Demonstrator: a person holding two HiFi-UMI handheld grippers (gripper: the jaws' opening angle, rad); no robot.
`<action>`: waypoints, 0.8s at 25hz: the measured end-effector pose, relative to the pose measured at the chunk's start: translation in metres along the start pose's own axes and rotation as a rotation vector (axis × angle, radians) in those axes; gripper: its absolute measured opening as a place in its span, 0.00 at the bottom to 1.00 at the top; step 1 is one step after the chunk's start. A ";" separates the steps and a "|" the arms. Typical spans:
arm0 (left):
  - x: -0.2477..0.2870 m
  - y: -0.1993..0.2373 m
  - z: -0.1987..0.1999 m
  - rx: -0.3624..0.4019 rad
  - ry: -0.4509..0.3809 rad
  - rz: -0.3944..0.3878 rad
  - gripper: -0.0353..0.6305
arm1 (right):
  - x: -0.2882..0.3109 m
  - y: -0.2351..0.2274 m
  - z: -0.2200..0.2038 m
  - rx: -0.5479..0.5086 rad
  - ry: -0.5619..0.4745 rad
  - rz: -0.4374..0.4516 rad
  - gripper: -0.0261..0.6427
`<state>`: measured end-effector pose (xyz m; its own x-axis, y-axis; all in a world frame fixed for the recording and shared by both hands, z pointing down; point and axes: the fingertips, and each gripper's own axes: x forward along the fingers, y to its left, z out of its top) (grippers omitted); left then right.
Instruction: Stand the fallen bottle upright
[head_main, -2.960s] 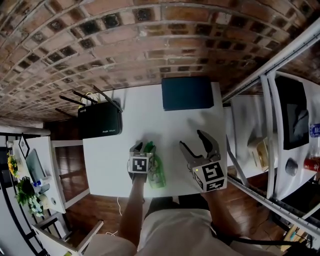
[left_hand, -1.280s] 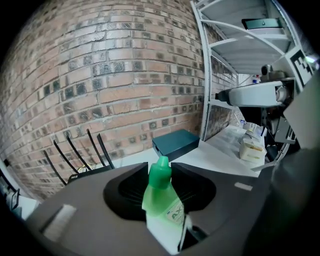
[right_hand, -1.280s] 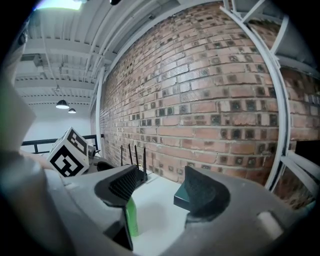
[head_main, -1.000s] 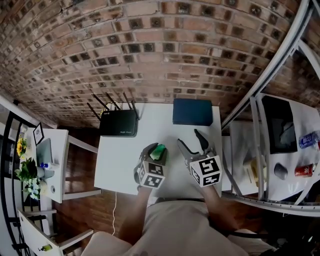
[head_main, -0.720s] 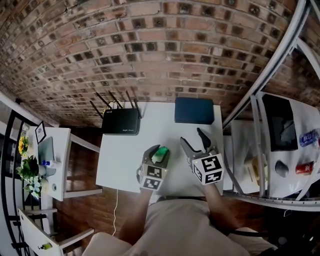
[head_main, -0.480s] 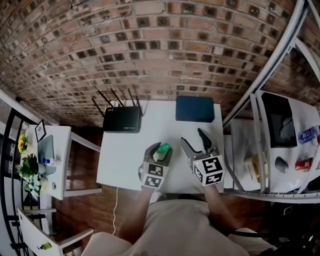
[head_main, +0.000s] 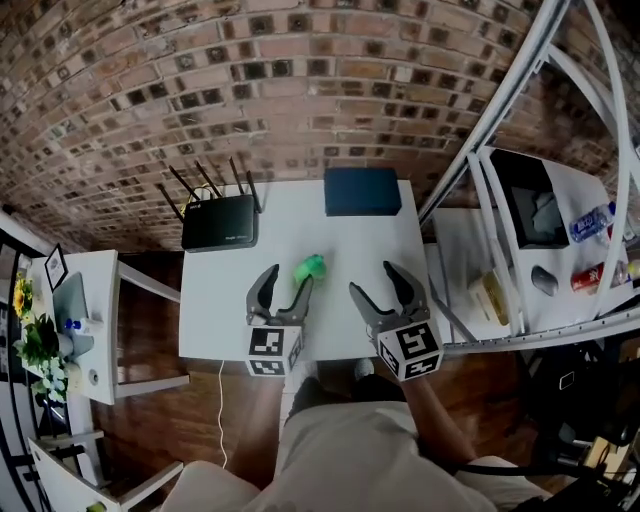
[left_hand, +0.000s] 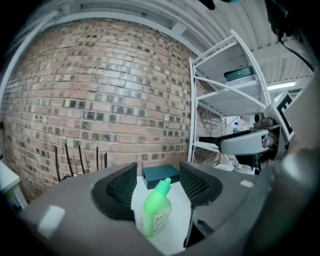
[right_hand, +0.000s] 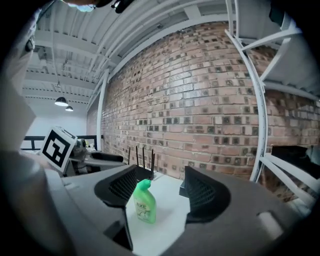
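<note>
— Where's the bottle (head_main: 310, 267)?
— Upright on the white table (head_main: 225, 300); contents unclear.
— Left gripper (head_main: 285, 283)?
— Jaws have just been opening; the bottle stands free at their tips, untouched.
— Right gripper (head_main: 377, 284)?
— Jaws apart, holding nothing.

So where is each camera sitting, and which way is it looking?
Head view: on the person's head, looking steeply down at the white table; the person's arms, left gripper and right gripper show.
Left gripper view: on the left gripper, facing the brick wall along its own jaws, which have just been opening; nothing is between them, and the upright green bottle stands just ahead.
Right gripper view: on the right gripper, facing the wall along its own open jaws.
Shared: all three show the bottle.
</note>
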<state>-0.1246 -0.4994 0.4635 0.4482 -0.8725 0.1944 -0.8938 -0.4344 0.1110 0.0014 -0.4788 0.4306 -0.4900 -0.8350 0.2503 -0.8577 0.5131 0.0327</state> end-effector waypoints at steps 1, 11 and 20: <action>-0.008 -0.002 0.008 -0.017 -0.033 0.014 0.47 | -0.008 0.001 -0.001 -0.003 -0.008 -0.001 0.47; -0.124 -0.123 0.009 0.031 -0.186 0.262 0.51 | -0.146 0.027 -0.021 -0.051 -0.163 0.084 0.47; -0.198 -0.292 -0.042 -0.023 -0.089 0.199 0.47 | -0.301 0.004 -0.096 0.018 -0.027 0.118 0.39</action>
<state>0.0487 -0.1905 0.4334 0.2587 -0.9575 0.1276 -0.9637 -0.2469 0.1013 0.1604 -0.2063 0.4478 -0.5913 -0.7743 0.2254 -0.7965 0.6045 -0.0129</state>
